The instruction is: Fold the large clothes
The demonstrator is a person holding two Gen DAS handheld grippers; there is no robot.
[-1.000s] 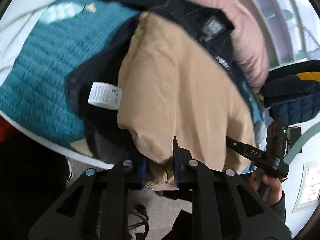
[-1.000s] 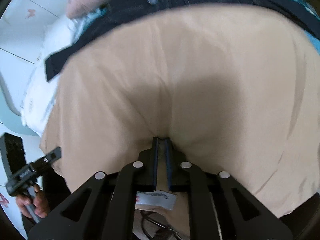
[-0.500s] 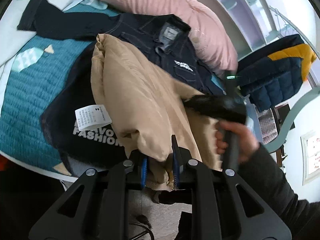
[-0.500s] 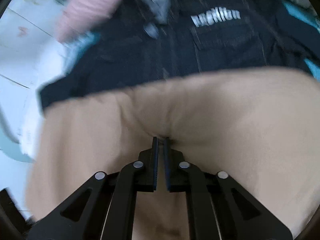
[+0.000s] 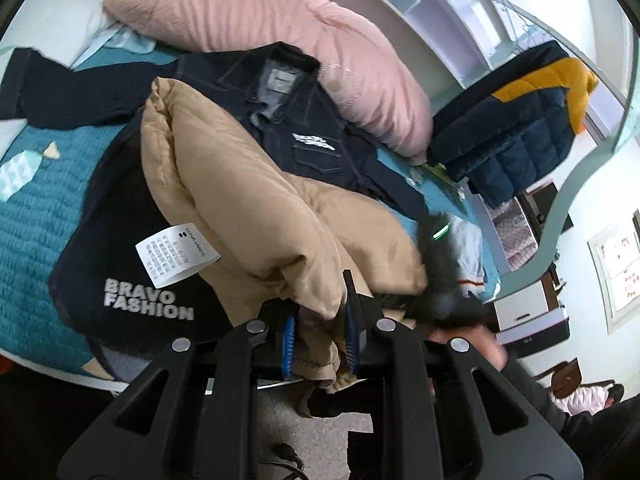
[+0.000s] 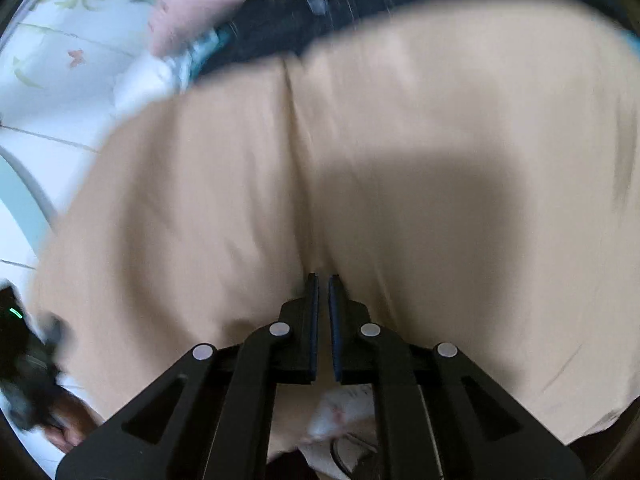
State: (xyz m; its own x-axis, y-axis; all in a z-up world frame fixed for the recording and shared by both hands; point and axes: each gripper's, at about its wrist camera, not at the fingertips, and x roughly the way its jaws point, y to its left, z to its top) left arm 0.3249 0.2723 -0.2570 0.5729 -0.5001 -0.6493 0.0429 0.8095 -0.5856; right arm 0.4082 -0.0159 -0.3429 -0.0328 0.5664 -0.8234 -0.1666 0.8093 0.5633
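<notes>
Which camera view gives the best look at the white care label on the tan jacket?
The left wrist view: the care label hangs sharp and unobstructed beside the tan jacket, its print visible. The right wrist view shows only a blurred white scrap low behind the gripper, possibly the same label.

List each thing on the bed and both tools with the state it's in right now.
Left tool: shut on the tan jacket's bunched edge.
Right tool: shut on tan fabric.
Tan jacket: crumpled, partly lifted, care label exposed.
Denim jacket: spread flat, collar open.
Black garment: lying under the tan jacket.
Pink pillow: resting behind the clothes.
</notes>
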